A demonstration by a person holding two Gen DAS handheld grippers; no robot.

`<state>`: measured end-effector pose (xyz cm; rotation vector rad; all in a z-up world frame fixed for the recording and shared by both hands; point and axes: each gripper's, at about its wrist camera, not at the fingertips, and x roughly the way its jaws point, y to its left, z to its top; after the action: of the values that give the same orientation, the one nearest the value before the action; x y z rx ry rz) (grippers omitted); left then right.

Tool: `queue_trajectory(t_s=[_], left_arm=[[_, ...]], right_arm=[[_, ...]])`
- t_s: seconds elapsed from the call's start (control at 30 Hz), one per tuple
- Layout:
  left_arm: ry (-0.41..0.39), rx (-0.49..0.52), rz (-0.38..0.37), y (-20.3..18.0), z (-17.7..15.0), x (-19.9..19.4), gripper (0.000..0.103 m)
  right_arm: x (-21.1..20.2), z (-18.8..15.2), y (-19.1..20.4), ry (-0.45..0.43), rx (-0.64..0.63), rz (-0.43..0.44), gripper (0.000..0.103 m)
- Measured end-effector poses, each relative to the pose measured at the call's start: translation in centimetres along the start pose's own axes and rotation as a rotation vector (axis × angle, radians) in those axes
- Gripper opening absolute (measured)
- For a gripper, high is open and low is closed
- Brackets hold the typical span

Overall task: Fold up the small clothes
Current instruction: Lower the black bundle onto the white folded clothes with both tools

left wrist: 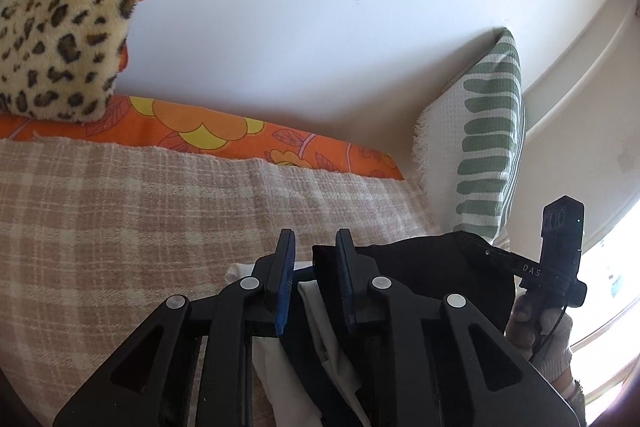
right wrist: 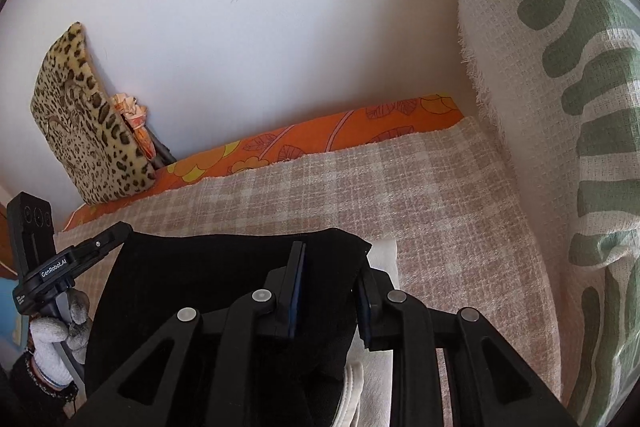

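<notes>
A small black garment (right wrist: 224,279) lies on the beige checked blanket (right wrist: 400,195), on top of a white garment (right wrist: 384,255). My left gripper (left wrist: 316,267) is open; its right finger lies over the black garment's (left wrist: 424,267) left edge, with white cloth (left wrist: 320,327) under the jaws. My right gripper (right wrist: 332,283) is open, its fingers either side of the black garment's right edge, which drapes over the right finger. The left gripper also shows at the left in the right wrist view (right wrist: 116,231). The right gripper's body shows at the right in the left wrist view (left wrist: 560,247).
A leopard-print cushion (right wrist: 84,135) leans on the white wall (right wrist: 260,27) at the back left. A white and green patterned cushion (right wrist: 560,107) stands at the right. An orange flowered sheet (right wrist: 320,135) runs along the blanket's far edge.
</notes>
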<state>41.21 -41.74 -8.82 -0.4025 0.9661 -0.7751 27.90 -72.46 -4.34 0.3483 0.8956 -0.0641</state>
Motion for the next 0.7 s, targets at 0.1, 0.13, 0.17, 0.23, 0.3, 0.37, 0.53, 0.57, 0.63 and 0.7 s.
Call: queue_trajectory(t_s=[0.1, 0.13, 0.17, 0.23, 0.3, 0.37, 0.53, 0.57, 0.63, 0.7], left_arm=[[0.046, -0.007, 0.007, -0.6, -0.1, 1.2, 0.041], [0.045, 0.025, 0.059, -1.0, -0.2, 1.4, 0.041], [0.038, 0.061, 0.122, -1.5, -0.3, 1.4, 0.041], [0.022, 0.091, 0.103, -1.8, -0.6, 0.6, 0.041], [0.005, 0.108, 0.085, -2.3, -0.9, -1.0, 0.041], [-0.010, 0.133, 0.065, -3.0, -1.5, -2.7, 0.041], [0.015, 0.241, 0.013, -5.4, -3.7, -5.1, 0.041], [0.035, 0.252, 0.006, -5.7, -4.2, -5.0, 0.041], [0.064, 0.253, 0.001, -5.9, -5.1, -4.8, 0.041], [0.075, 0.249, 0.008, -5.9, -5.6, -4.5, 0.041]], right_arm=[[-0.7, 0.0, -0.3, -0.023, 0.017, 0.017, 0.025], [-1.1, -0.1, -0.3, -0.029, 0.019, 0.015, 0.028], [-1.7, -0.4, -0.5, -0.038, 0.028, 0.020, 0.035], [-3.4, -1.4, -1.1, -0.069, 0.056, 0.048, 0.036], [-5.5, -2.9, -1.6, -0.094, 0.072, 0.097, 0.036], [-7.4, -4.9, -1.6, -0.103, 0.057, 0.137, 0.036], [-9.2, -9.8, -1.5, -0.077, 0.029, 0.187, 0.049], [-8.8, -10.6, -1.5, -0.063, 0.030, 0.178, 0.054], [-7.9, -11.7, -1.7, -0.040, 0.046, 0.171, 0.054], [-7.0, -12.5, -1.8, -0.018, 0.075, 0.191, 0.053]])
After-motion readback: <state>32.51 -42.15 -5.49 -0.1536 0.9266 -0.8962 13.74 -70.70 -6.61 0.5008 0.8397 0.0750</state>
